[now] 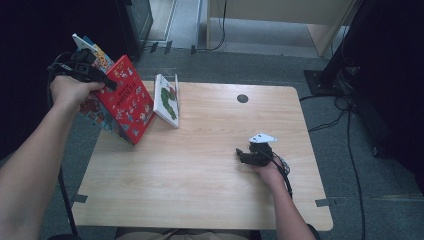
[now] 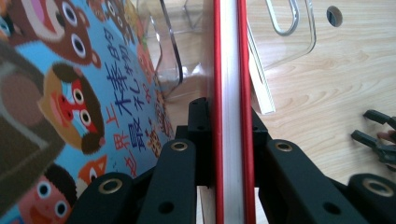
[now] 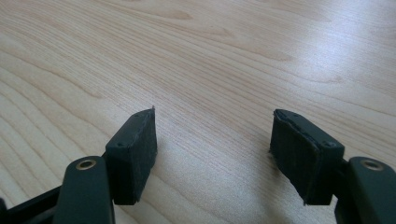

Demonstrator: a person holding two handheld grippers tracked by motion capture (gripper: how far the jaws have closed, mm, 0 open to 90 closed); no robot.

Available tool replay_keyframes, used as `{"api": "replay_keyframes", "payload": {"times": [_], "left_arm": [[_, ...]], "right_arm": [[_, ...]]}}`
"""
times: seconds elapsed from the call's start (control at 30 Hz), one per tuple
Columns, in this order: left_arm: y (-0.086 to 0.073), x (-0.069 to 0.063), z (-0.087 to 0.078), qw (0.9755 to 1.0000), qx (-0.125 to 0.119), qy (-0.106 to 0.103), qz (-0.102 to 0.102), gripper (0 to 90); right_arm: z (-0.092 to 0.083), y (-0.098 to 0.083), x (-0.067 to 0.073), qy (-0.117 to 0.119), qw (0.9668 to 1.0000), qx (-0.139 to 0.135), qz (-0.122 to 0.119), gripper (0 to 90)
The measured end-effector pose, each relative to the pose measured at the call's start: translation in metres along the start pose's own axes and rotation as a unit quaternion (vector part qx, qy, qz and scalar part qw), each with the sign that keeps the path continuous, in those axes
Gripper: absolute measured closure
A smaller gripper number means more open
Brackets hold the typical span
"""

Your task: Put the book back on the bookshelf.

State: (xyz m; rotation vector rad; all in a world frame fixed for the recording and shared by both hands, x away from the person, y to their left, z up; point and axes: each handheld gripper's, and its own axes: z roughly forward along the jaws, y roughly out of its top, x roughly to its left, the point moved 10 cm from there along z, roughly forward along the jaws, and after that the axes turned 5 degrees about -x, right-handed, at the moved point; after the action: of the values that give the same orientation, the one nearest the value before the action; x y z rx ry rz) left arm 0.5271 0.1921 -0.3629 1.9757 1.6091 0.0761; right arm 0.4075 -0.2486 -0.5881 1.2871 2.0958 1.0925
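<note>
The left gripper (image 1: pixel 100 80) is clamping its jaws on the top edge of a thin red-covered picture book (image 1: pixel 127 100), holding it tilted at the far left corner of the light wooden table (image 1: pixel 200 170), beside a blue animal-cover book (image 2: pixel 70 102). A clear acrylic book stand (image 2: pixel 285 28) is holding one white-and-green book (image 1: pixel 166 100), so the red book is looking gripped but not yet shelved. The right gripper (image 1: pixel 250 155) is resting on the table, jaws apart and empty.

Books (image 1: pixel 125 100) at table (image 1: pixel 200 165) back-left corner, right tool (image 1: pixel 244 154) resting mid-right
</note>
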Motion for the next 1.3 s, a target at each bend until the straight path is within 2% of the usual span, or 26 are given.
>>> {"api": "replay_keyframes", "payload": {"times": [0.13, 0.4, 0.43, 0.8, 1.0, 1.3], "left_arm": [[0.010, 0.000, 0.002, 0.9999, -0.013, 0.007, -0.004, 80.4], [0.026, 0.003, 0.013, 0.9992, -0.017, 0.033, -0.015, 80.3], [0.029, 0.003, 0.015, 0.9990, -0.024, 0.032, -0.018, 80.3], [0.044, 0.007, 0.029, 0.9973, -0.043, 0.012, -0.058, 80.2], [0.046, 0.012, 0.036, 0.9964, -0.045, 0.020, -0.069, 80.2], [0.043, 0.019, 0.040, 0.9954, -0.046, 0.013, -0.083, 80.0]], "right_arm": [[0.001, 0.000, 0.001, 0.002, 1.0000, 0.001, -0.001, 31.8], [0.001, 0.000, 0.001, 0.003, 1.0000, 0.001, -0.002, 31.8], [0.001, 0.000, 0.001, 0.003, 1.0000, 0.001, -0.002, 31.8], [0.000, 0.000, 0.003, 0.006, 1.0000, 0.002, -0.004, 31.6], [-0.001, -0.001, 0.005, 0.007, 1.0000, 0.000, -0.006, 31.6], [-0.001, -0.001, 0.006, 0.007, 1.0000, 0.000, -0.005, 31.6]]}}
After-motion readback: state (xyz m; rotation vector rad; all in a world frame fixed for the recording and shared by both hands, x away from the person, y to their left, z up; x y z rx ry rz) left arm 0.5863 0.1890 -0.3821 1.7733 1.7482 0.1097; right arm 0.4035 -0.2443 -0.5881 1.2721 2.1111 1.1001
